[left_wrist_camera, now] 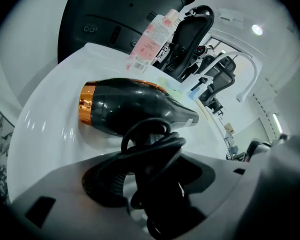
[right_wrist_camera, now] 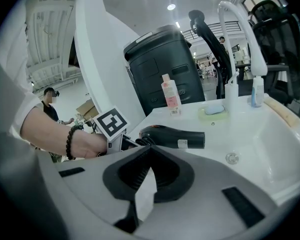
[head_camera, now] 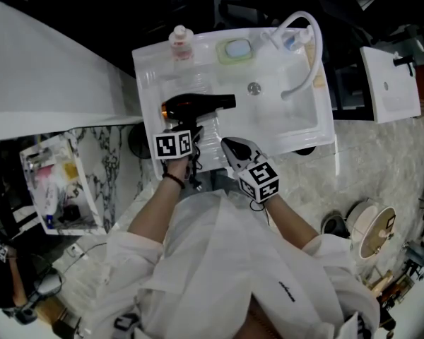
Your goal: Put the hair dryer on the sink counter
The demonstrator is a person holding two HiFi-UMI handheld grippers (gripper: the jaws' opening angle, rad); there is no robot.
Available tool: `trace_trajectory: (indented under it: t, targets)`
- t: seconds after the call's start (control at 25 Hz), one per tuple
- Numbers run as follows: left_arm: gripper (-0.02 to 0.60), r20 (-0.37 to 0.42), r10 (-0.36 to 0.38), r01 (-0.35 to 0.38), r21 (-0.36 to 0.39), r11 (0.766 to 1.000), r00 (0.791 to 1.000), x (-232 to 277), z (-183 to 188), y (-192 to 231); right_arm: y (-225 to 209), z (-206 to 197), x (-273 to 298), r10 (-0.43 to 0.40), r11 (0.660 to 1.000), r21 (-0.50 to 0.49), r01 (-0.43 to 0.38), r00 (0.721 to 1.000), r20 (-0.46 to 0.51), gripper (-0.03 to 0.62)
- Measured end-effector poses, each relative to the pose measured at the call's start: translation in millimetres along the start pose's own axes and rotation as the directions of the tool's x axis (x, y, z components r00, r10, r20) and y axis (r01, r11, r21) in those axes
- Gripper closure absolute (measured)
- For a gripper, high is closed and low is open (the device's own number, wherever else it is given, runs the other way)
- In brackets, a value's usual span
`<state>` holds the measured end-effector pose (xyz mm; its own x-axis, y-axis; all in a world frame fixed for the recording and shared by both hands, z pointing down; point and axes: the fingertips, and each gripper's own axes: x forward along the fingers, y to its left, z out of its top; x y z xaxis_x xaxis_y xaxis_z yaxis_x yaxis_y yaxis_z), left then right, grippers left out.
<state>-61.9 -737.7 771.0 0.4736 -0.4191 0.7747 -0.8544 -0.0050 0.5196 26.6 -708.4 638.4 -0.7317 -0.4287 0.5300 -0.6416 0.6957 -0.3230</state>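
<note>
The black hair dryer (head_camera: 198, 104) with a copper rear ring lies on its side on the flat left part of the white sink counter (head_camera: 150, 83), nozzle toward the basin. My left gripper (head_camera: 186, 129) reaches over the counter's front edge. In the left gripper view the hair dryer (left_wrist_camera: 135, 106) rests on the white surface, and the left gripper (left_wrist_camera: 150, 161) is shut on its handle and wound cord. My right gripper (head_camera: 226, 144) hovers beside it at the front edge, shut and holding nothing. The right gripper view shows the hair dryer (right_wrist_camera: 172, 136) ahead of the right gripper (right_wrist_camera: 147, 149).
To the right of the dryer lies the basin (head_camera: 283, 111) with a drain and a white curved faucet (head_camera: 307, 48). A pink-labelled bottle (head_camera: 181, 42) and a soap dish (head_camera: 236, 49) stand along the back rim. Behind the counter is a black bin (right_wrist_camera: 162, 69). A cluttered tray (head_camera: 56, 189) sits low left.
</note>
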Motion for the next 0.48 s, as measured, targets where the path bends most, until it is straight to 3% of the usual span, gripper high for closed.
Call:
trace_trajectory:
  t: [0.48]
  targets:
    - [0.284, -0.014, 0.082, -0.081, 0.044, 0.996, 0.997, 3.8, -4.3, 1.9, 0.0, 0.4, 1.7, 0.003, 1.000, 0.000, -0.003, 1.000, 0.003, 0.577]
